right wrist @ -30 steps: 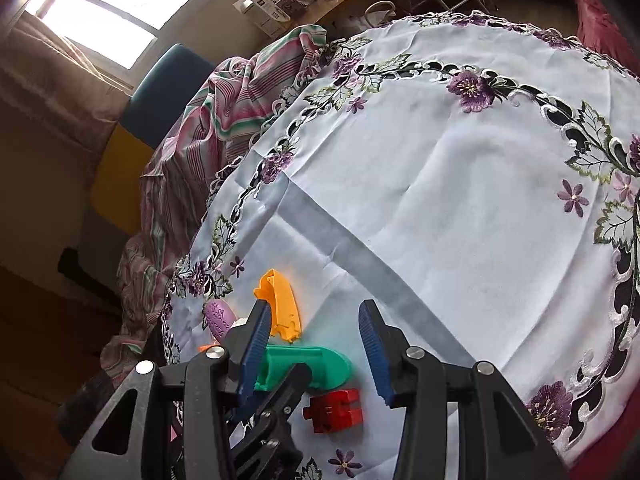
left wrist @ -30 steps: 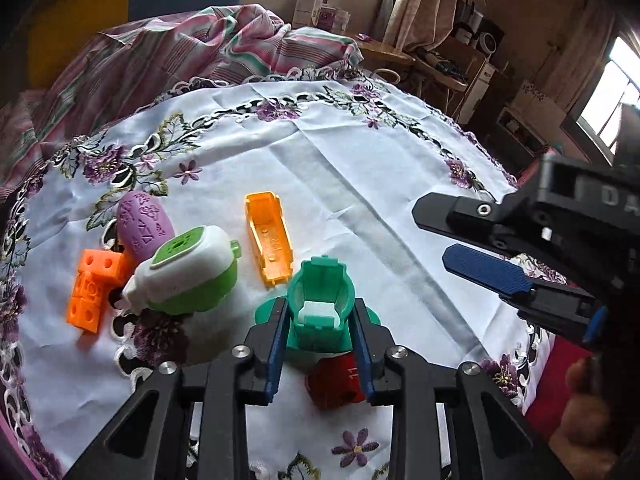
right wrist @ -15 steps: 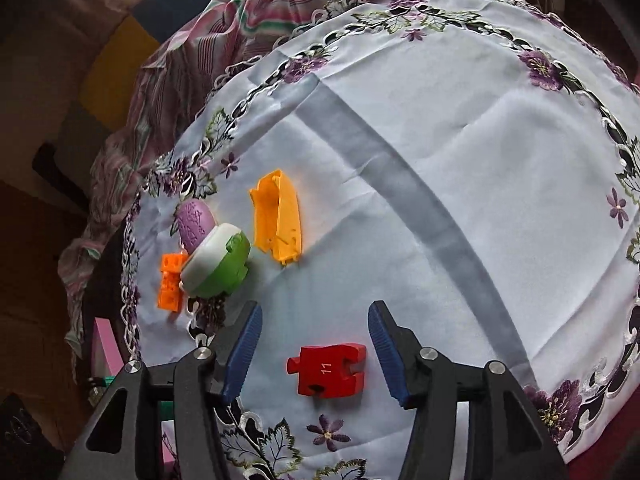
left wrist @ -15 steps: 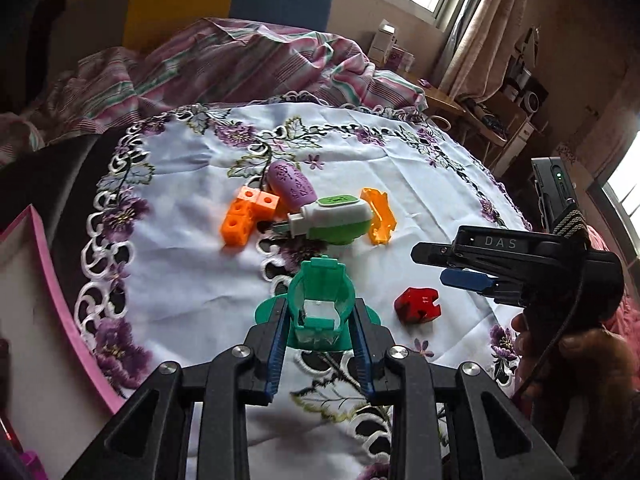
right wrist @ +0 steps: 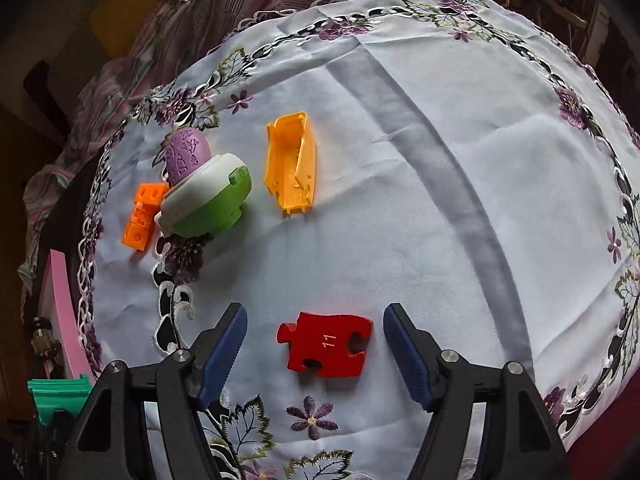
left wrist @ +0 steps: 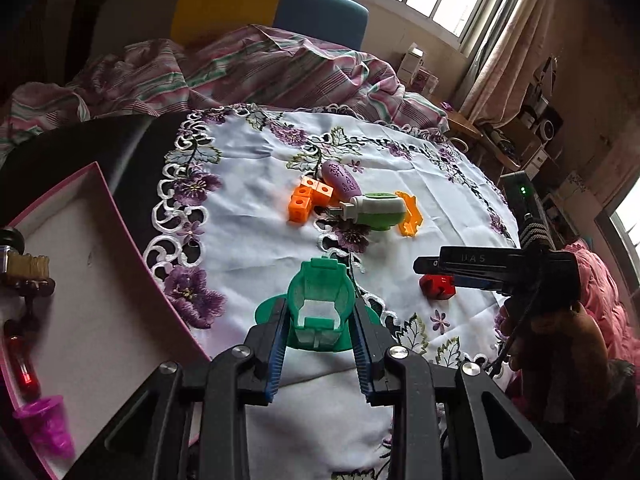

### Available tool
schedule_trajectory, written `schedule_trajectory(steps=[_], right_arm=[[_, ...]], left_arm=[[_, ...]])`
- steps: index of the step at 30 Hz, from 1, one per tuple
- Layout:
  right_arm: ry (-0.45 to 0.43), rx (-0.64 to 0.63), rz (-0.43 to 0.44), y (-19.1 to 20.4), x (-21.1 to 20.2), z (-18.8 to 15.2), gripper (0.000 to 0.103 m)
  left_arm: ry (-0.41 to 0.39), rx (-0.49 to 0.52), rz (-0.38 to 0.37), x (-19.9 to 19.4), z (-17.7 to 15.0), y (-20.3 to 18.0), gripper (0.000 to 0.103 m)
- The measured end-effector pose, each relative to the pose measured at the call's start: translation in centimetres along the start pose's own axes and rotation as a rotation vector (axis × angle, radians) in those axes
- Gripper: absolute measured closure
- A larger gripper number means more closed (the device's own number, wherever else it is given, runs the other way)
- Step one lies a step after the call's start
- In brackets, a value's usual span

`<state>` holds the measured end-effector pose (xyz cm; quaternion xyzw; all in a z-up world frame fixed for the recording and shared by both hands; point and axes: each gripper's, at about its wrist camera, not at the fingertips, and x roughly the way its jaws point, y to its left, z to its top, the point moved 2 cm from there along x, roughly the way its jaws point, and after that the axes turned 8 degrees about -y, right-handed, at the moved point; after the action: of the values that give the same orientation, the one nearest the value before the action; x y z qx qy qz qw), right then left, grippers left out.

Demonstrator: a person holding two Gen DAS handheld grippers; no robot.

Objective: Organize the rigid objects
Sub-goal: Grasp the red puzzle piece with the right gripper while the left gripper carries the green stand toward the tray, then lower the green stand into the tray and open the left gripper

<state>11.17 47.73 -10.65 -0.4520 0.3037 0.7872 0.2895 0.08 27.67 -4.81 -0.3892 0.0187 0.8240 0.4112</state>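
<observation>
My left gripper (left wrist: pixel 320 344) is shut on a green plastic toy piece (left wrist: pixel 320 304), held above the near edge of the embroidered tablecloth (left wrist: pixel 248 208). A pink-rimmed white box (left wrist: pixel 100 288) lies just to its left. In the right wrist view a red puzzle piece marked 11 (right wrist: pixel 326 344) lies flat on the cloth between the fingers of my right gripper (right wrist: pixel 316 344); its jaws are opening and the pads stand clear of the piece. The green piece (right wrist: pixel 56 394) also shows at that view's lower left. The right gripper (left wrist: pixel 424 268) hovers over the red piece (left wrist: pixel 436 286).
Farther back on the cloth lie an orange cube block (right wrist: pixel 142 214), a purple egg (right wrist: pixel 186 154), a green-and-white gadget (right wrist: pixel 208 200) and a yellow-orange shell (right wrist: pixel 292 168). The box holds a brush (left wrist: pixel 24 268) and a magenta cup (left wrist: pixel 46 424). A striped blanket (left wrist: pixel 240 72) lies behind.
My left gripper carried the green piece leftward off the cloth's middle toward the pink box. The right gripper swung down over the red puzzle piece and its jaws spread wider.
</observation>
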Motion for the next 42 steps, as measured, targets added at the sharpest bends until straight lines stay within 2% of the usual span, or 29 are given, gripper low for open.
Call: schedule_trajectory(steps=[2, 4, 6, 9, 14, 17, 21, 25, 27, 33, 35, 38, 40, 42], right_arm=[[-0.009, -0.044, -0.028, 0.5, -0.1, -0.2, 0.035], [0.003, -0.120, -0.080, 1.2, 0.2, -0.7, 0.053], [-0.002, -0.197, -0.124, 2.2, 0.4, -1.2, 0.054], [0.005, -0.244, -0.126, 2.8, 0.6, -1.5, 0.054], [0.015, -0.224, -0.105, 2.2, 0.6, -1.5, 0.054], [0.015, -0.249, -0.107, 2.3, 0.7, -1.8, 0.054], [0.011, -0.257, -0.105, 2.0, 0.6, -1.8, 0.054], [0.005, -0.271, -0.111, 1.8, 0.6, -1.7, 0.054], [0.001, -0.278, -0.113, 1.7, 0.6, -1.7, 0.054], [-0.008, -0.304, -0.117, 1.3, 0.6, -1.6, 0.054], [-0.010, -0.311, -0.119, 1.2, 0.6, -1.5, 0.054], [-0.009, -0.318, -0.118, 0.9, 0.6, -1.3, 0.054], [-0.008, -0.314, -0.116, 1.1, 0.8, -1.0, 0.054], [-0.007, -0.313, -0.115, 2.3, 1.5, -0.8, 0.054]], left_arm=[[-0.016, -0.007, 0.013, -0.7, 0.0, 0.6, 0.073], [-0.028, -0.014, 0.034, -1.3, 0.0, 1.6, 0.073], [-0.040, -0.041, 0.058, -2.1, -0.1, 3.1, 0.073], [-0.060, -0.098, 0.103, -3.3, 0.3, 6.3, 0.073], [-0.087, -0.256, 0.164, -4.7, 1.6, 12.9, 0.073], [-0.124, -0.320, 0.157, -5.5, 2.9, 15.7, 0.073], [-0.148, -0.344, 0.185, -5.1, 5.1, 17.8, 0.073], [-0.118, -0.378, 0.169, -3.0, 6.0, 19.6, 0.073], [-0.098, -0.392, 0.185, -1.7, 6.3, 20.3, 0.073], [-0.049, -0.324, 0.307, 1.4, 6.4, 21.9, 0.072], [-0.030, -0.305, 0.305, 2.3, 6.4, 22.4, 0.072], [-0.002, -0.296, 0.312, 3.0, 6.1, 22.9, 0.065], [-0.024, -0.305, 0.318, 2.2, 5.9, 22.9, 0.059], [-0.053, -0.316, 0.337, 1.2, 5.7, 22.7, 0.057]])
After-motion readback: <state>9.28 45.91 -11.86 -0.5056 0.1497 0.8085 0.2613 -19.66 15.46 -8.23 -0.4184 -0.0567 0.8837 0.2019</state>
